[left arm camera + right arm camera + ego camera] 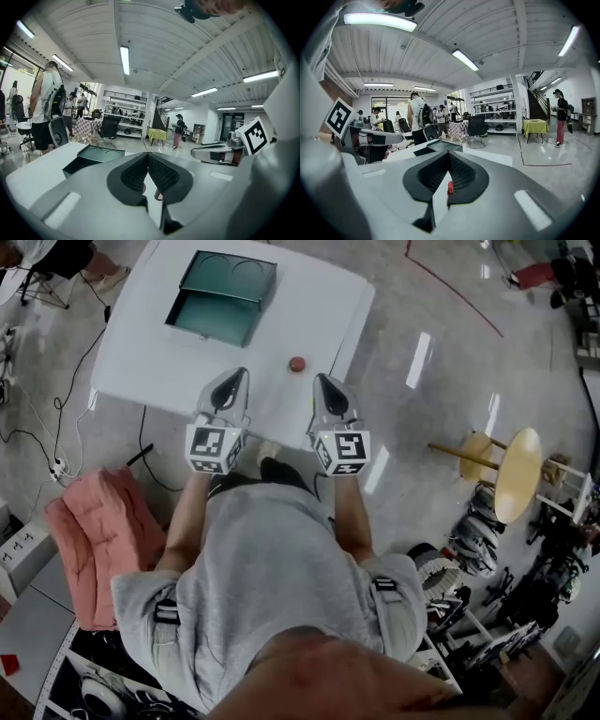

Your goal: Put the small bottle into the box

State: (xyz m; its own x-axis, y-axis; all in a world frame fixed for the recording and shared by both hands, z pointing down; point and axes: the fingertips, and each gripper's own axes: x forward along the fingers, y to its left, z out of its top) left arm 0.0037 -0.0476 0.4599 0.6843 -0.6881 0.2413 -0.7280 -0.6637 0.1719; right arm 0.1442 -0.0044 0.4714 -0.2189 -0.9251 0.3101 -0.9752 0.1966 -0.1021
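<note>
Head view, left to right. A pink padded cushion [98, 538] lies on the floor at far left, with black cables [70, 390] trailing beside it. The white surface [323, 310] fills the upper middle. On its far left part sits the dark green box [220, 298], opened out in two halves: the far half shows two round recesses, the near half is a plain hollow. The left claw [238, 375] hovers over the near edge of the surface and points toward the box, its marker cube [214, 448] toward the person. In the left gripper view the left claw [148, 156] has its ribbed pads meeting at the tips, nothing clamped between them, with the box [93, 157] ahead and left of it. The small bottle [297, 364], red, rests on the surface close to the near edge, between the lines of the two claws and nearer the right one. It touches neither claw and is well apart from the box. The right claw [322, 381] also sits over the near edge. In the right gripper view the right claw [449, 157] is pressed together and holds nothing; the small bottle [450, 188] shows through the slit below the tips, on the surface ahead, and the box [438, 147] stands further off. A round wooden stool [516, 470] lies tipped on the floor at right.
</note>
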